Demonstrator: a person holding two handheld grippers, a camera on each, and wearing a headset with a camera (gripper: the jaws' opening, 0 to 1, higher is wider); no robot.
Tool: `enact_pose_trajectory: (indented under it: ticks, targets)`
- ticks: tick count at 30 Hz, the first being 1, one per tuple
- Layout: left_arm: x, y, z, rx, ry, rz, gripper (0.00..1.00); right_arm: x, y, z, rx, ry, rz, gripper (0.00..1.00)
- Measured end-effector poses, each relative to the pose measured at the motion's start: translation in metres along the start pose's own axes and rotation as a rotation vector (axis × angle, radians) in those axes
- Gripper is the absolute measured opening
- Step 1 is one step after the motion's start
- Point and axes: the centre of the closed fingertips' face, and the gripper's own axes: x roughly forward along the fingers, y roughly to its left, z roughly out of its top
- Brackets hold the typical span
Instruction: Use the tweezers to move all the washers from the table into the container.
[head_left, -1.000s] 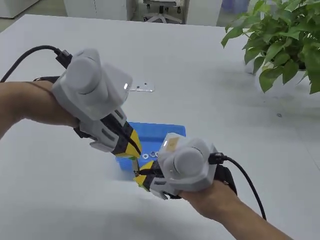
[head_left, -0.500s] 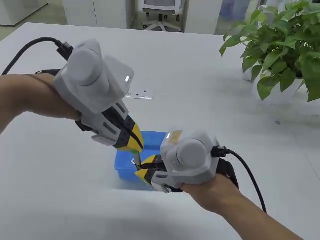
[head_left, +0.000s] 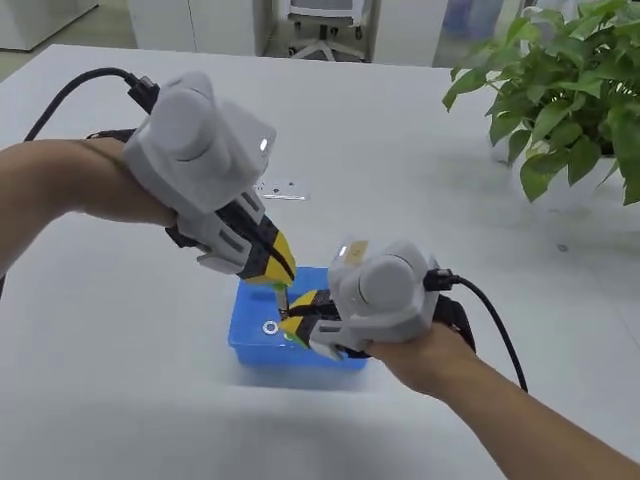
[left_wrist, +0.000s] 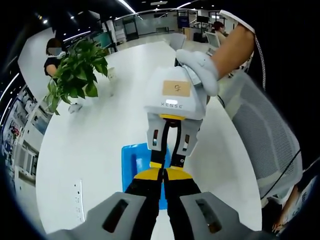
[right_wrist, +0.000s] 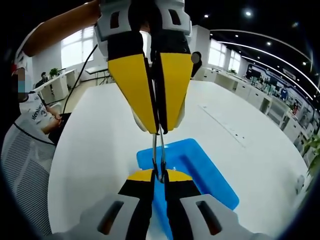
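A blue container (head_left: 330, 357) sits on the white table, and one washer (head_left: 270, 328) lies in its left part. Thin metal tweezers (head_left: 285, 296) hang over it, pointing down. My left gripper (head_left: 278, 262) comes in from the upper left, its yellow jaws shut on the tweezers' top. My right gripper (head_left: 297, 324) reaches in from the lower right and is shut on the tweezers lower down. In the right gripper view the tweezers (right_wrist: 159, 145) run from the left gripper's jaws down into my right gripper (right_wrist: 160, 176), above the container (right_wrist: 200, 172). The left gripper view has my left gripper (left_wrist: 163, 174) shut, facing the right gripper over the container (left_wrist: 132, 160).
A potted plant (head_left: 565, 90) stands at the back right of the table. A small clear strip (head_left: 280, 189) lies behind the container. An office chair (head_left: 322, 20) stands beyond the far edge. Cables trail from both grippers.
Both grippers, still joined on the tweezers, have moved from the container's front-left edge to over its inside. A washer now lies below the tweezers' tip. The head camera has shifted.
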Motion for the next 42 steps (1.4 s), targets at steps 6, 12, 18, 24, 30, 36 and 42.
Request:
enact_pose_trajectory:
  ticks: [6, 12, 18, 24, 30, 36, 42]
  targets:
    - [0.008, 0.006, -0.008, -0.012, 0.007, -0.004, 0.05, 0.010, -0.005, -0.006, 0.016, 0.005, 0.013, 0.09]
    - [0.016, 0.012, -0.014, -0.029, 0.007, -0.012, 0.05, 0.019, -0.008, -0.013, 0.025, 0.021, 0.027, 0.09]
    - [0.024, 0.016, -0.021, -0.049, 0.007, -0.017, 0.05, 0.027, -0.010, -0.020, 0.030, 0.044, 0.043, 0.09]
    - [0.029, 0.019, -0.026, -0.061, 0.005, -0.013, 0.05, 0.034, -0.013, -0.024, 0.042, 0.057, 0.050, 0.09]
    - [0.030, 0.023, -0.031, -0.067, 0.009, -0.005, 0.06, 0.038, -0.016, -0.026, 0.056, 0.064, 0.057, 0.09]
    - [0.034, 0.026, -0.037, -0.075, 0.014, -0.001, 0.06, 0.043, -0.018, -0.031, 0.076, 0.080, 0.068, 0.09]
    - [0.037, 0.027, -0.041, -0.084, 0.015, -0.001, 0.06, 0.045, -0.018, -0.036, 0.089, 0.099, 0.078, 0.09]
